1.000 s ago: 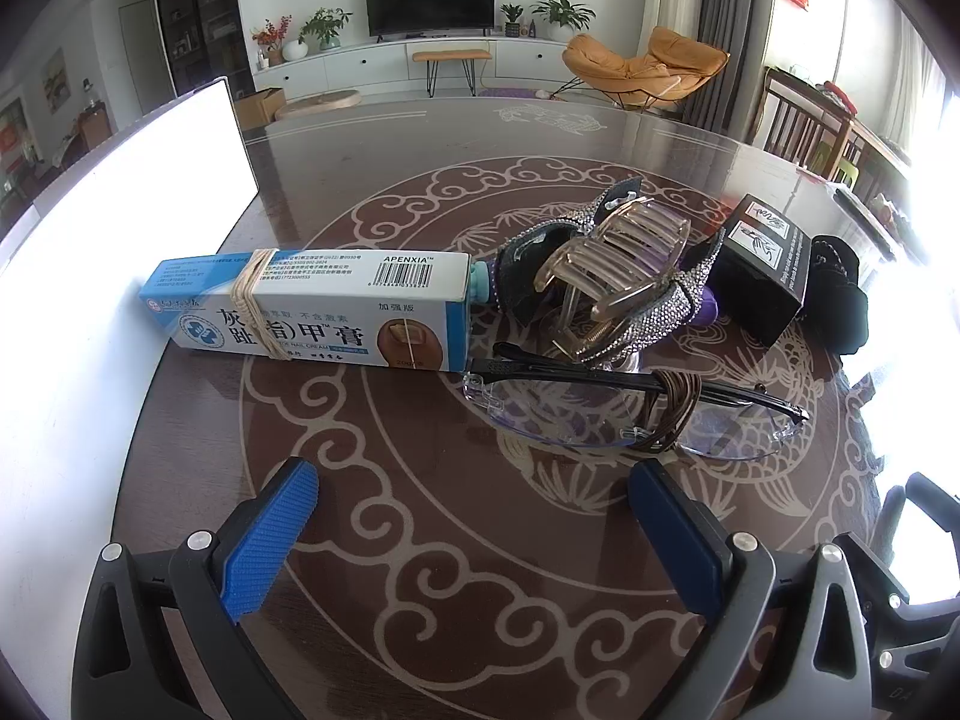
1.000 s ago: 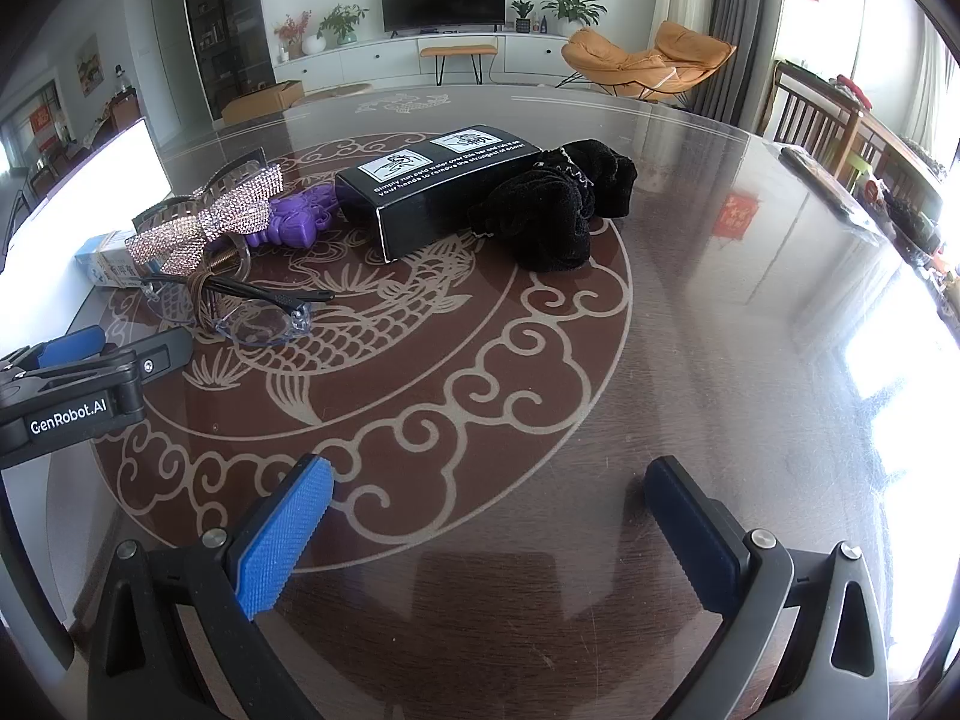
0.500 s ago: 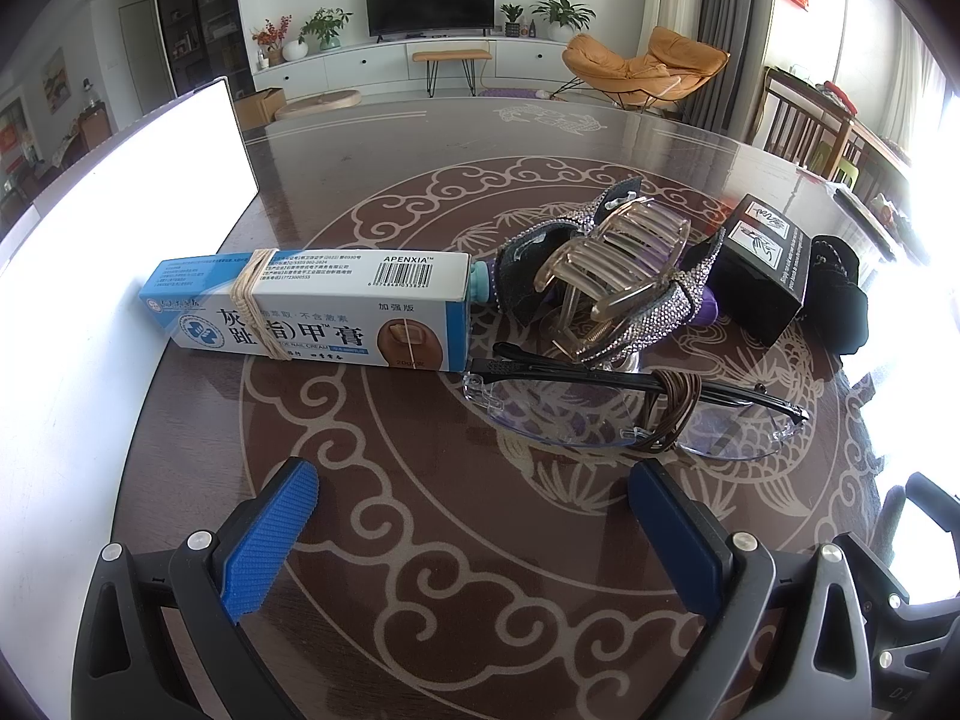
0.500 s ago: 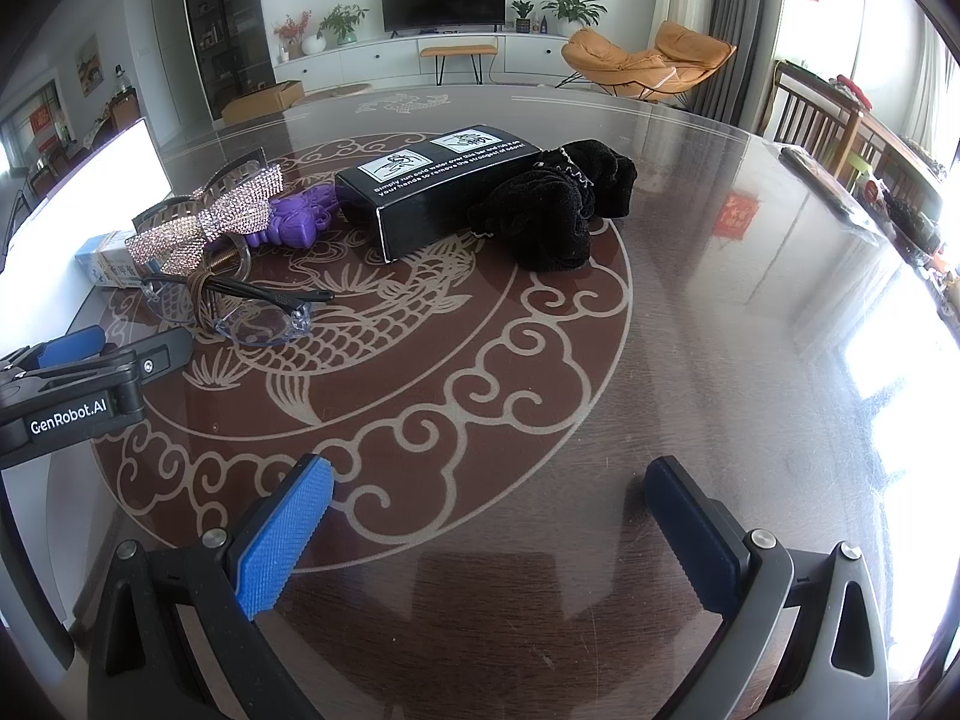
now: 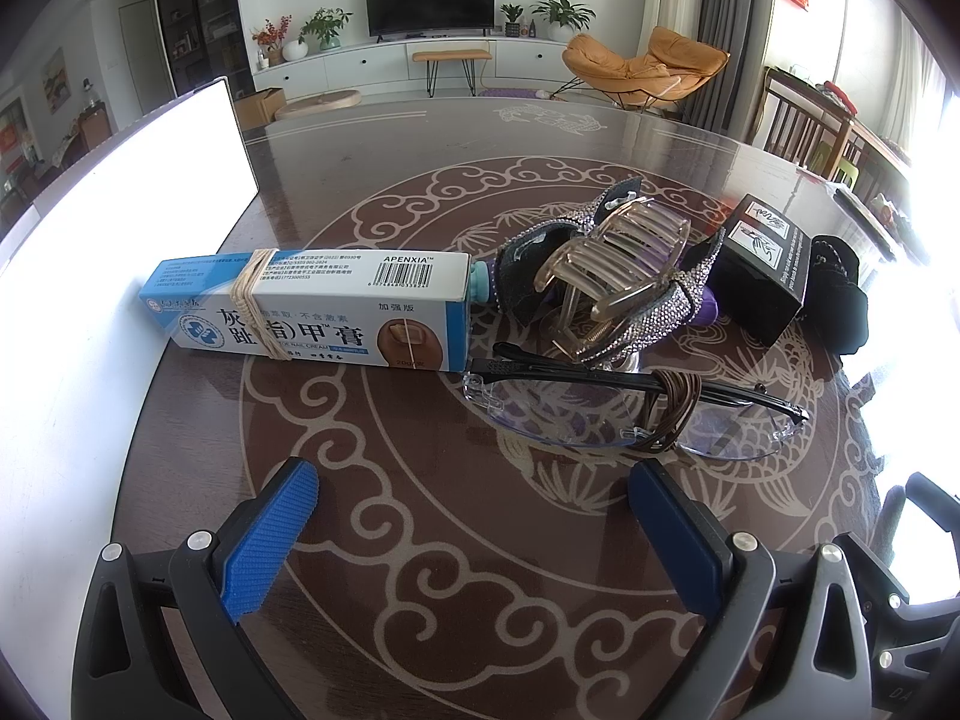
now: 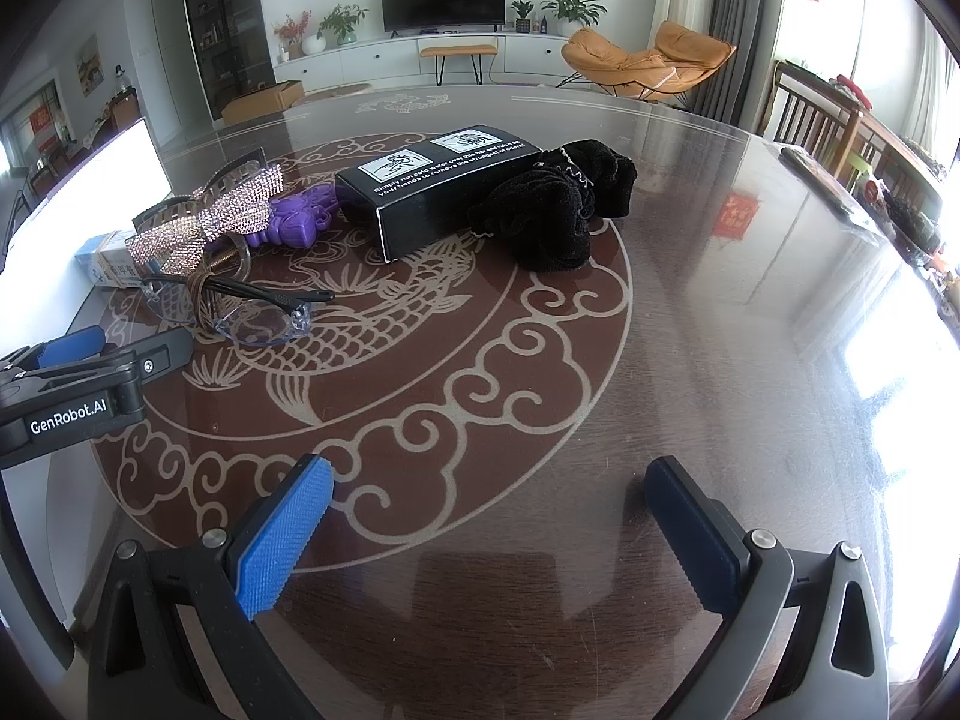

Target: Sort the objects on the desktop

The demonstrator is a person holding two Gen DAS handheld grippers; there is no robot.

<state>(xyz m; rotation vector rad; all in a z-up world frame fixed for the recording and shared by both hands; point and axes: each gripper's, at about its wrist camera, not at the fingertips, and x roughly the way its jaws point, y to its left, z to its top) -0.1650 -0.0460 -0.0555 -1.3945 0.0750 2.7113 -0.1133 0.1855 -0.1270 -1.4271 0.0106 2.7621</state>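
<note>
Sorting not begun, by appearance. Left to right on the tabletop: cream box, rhinestone hair claw, glasses, black box, black cloth, all clustered. Left tongs and right tongs stand apart, empty.

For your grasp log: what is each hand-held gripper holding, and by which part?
Nothing: left hand-held gripper and right hand-held gripper are both open and empty.

TV on far wall, orange chair (rt), plants.
</note>
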